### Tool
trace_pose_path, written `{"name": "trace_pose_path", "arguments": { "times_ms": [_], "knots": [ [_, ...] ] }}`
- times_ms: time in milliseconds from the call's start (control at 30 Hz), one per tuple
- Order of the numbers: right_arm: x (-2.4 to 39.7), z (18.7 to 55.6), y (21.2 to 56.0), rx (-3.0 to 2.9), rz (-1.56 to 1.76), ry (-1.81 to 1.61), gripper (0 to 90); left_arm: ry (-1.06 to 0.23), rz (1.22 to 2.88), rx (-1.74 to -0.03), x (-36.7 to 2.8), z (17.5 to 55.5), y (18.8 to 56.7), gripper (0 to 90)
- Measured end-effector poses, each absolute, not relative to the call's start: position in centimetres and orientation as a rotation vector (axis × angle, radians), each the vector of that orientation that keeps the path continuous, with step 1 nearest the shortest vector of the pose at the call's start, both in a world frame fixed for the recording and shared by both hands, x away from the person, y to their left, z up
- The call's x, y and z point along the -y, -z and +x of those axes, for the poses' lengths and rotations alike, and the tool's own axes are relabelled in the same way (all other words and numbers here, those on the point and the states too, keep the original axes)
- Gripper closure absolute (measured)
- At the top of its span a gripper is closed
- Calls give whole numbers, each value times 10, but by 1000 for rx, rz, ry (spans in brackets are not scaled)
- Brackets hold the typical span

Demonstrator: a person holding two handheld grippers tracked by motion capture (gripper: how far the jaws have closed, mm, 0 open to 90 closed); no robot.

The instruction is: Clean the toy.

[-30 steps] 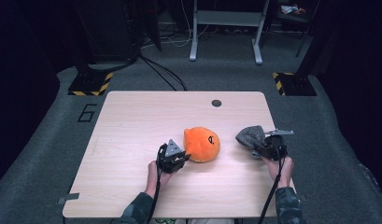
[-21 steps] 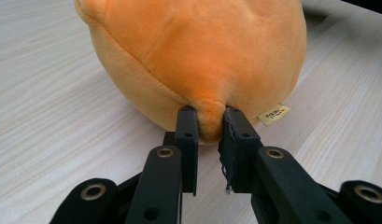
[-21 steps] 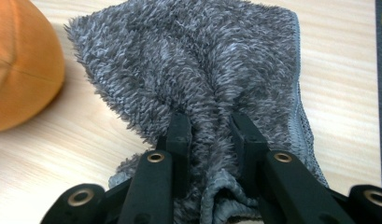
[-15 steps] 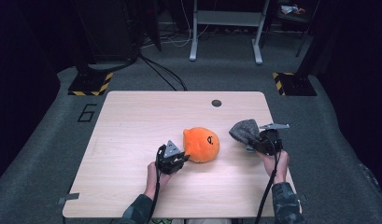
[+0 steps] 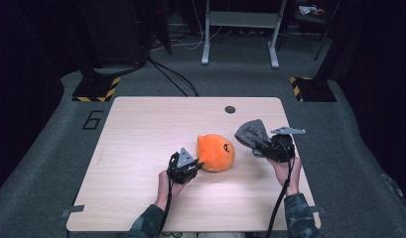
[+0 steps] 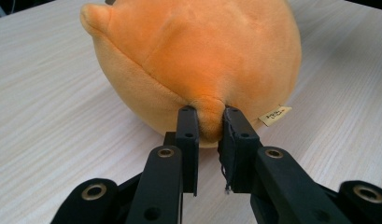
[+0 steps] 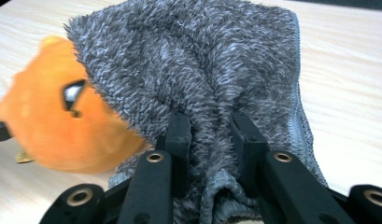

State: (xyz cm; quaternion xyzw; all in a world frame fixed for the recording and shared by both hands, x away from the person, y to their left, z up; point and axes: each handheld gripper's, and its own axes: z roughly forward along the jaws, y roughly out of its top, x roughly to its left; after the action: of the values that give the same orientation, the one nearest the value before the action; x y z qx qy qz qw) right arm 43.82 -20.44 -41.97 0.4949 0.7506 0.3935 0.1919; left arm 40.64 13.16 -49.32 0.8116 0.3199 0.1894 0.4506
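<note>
An orange plush ball [image 5: 216, 152] with small ears and a stitched eye rests on the wooden table [image 5: 141, 129]. My left gripper [image 5: 193, 166] sits at its near left side, shut on a small nub of the plush [image 6: 207, 116]. The plush's pale tag [image 6: 274, 115] sticks out beside the jaws. My right gripper [image 5: 262, 147] is held above the table's right part, shut on a grey fuzzy cloth [image 5: 251, 133]. In the right gripper view the bunched cloth [image 7: 198, 74] stands up from the jaws, with the orange plush [image 7: 53, 126] behind it at left.
A dark round grommet [image 5: 230, 109] sits near the table's far edge. Beyond the table are grey carpet, cables, a white stand's legs [image 5: 240, 29] and yellow-black striped bases [image 5: 97, 89].
My right gripper has lifted the grey cloth off the table and carried it up and slightly toward the plush. The left gripper and the plush have stayed put.
</note>
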Motion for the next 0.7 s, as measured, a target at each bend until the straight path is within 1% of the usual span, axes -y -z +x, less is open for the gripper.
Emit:
{"name": "trace_pose_path", "arguments": {
  "times_ms": [167,400,700],
  "knots": [
    [183,434,412,-2148,1314,-1136,716,-480,2009,-769,-128,409,488,787],
    [157,438,403,-2204,1239,-1138,715,-483,2018,-751,-126,410,484,789],
    [120,444,400,-2283,1114,-1007,710,-505,2018,-719,-121,413,479,797]
  ]
}}
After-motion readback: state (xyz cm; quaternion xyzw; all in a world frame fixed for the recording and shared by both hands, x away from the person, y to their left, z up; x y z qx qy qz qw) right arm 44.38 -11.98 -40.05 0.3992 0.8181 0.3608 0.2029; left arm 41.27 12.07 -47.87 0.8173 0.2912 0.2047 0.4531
